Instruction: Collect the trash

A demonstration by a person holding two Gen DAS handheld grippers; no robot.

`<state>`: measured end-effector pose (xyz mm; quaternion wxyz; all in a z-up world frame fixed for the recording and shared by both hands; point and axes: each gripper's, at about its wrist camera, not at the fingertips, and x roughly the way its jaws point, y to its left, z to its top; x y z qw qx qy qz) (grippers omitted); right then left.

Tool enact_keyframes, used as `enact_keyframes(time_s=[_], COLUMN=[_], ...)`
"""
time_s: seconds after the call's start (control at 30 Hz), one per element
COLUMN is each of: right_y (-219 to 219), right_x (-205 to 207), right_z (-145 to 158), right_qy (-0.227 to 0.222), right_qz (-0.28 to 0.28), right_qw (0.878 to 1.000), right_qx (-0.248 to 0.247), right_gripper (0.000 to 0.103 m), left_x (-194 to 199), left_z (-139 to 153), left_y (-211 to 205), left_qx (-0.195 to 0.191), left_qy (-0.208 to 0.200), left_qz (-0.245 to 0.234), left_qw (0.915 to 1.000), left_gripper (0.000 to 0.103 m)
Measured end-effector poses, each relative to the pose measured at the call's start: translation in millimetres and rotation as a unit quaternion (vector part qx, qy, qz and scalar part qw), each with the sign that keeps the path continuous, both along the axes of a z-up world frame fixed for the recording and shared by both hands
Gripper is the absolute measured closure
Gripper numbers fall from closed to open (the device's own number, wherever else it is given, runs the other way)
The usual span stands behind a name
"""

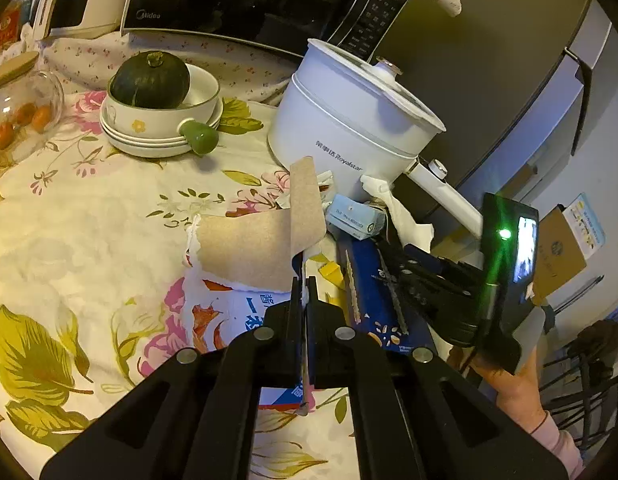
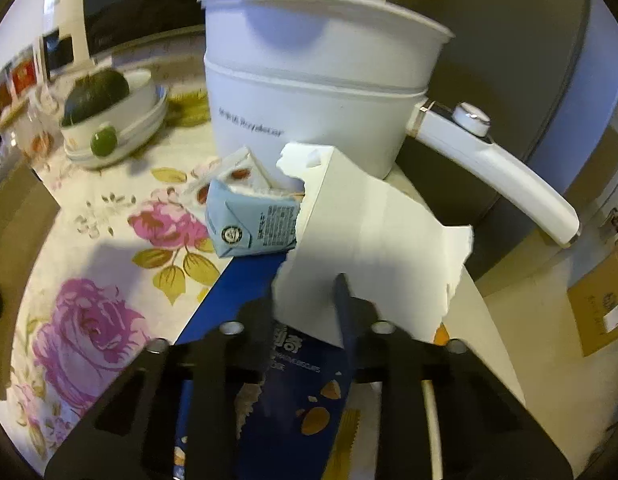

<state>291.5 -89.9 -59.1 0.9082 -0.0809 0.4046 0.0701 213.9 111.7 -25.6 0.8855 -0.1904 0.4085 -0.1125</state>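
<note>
1. Left wrist view: our left gripper (image 1: 305,300) is clamped shut on the edge of a torn cardboard carton (image 1: 249,248), its brown inside curling up over the floral tablecloth (image 1: 89,216).
2. Right wrist view: our right gripper (image 2: 305,300) has its jaws nearly closed around the edge of a blue snack box (image 2: 293,380); a torn white card piece (image 2: 373,248) lies across the box just ahead.
3. We judge all this trash light and thin; the card bends and tears easily, so a stiff edge or fold is the place to grip.
4. A small pale-blue drink carton (image 2: 249,220) lies just beyond, crushable and probably slick.
5. A white electric pot (image 2: 309,92) stands close behind the pile, its handle (image 2: 497,176) jutting right.
6. Farther left, a dark squash (image 1: 149,80) sits in stacked bowls (image 1: 161,124).
</note>
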Motion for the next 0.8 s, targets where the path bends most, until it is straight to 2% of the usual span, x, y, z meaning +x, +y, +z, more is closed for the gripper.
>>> enact_keyframes(time_s=[0.33, 0.8], right_y=[-34, -88], right_x=[-44, -147], right_z=[44, 79], right_qy=[-0.062, -0.113], right_qz=[-0.020, -0.055], right_qw=[0.997, 0.987], right_qx=[0.050, 0.103], right_gripper=[0.100, 0.103], left_x=[-9, -51], left_z=[12, 44], left_y=[-11, -50], left_qx=[0.000, 0.001], left_qy=[-0.019, -0.068], left_qz=[-0.013, -0.070], left_qw=[0.9997, 0.9952], left_gripper=[0.102, 0.102])
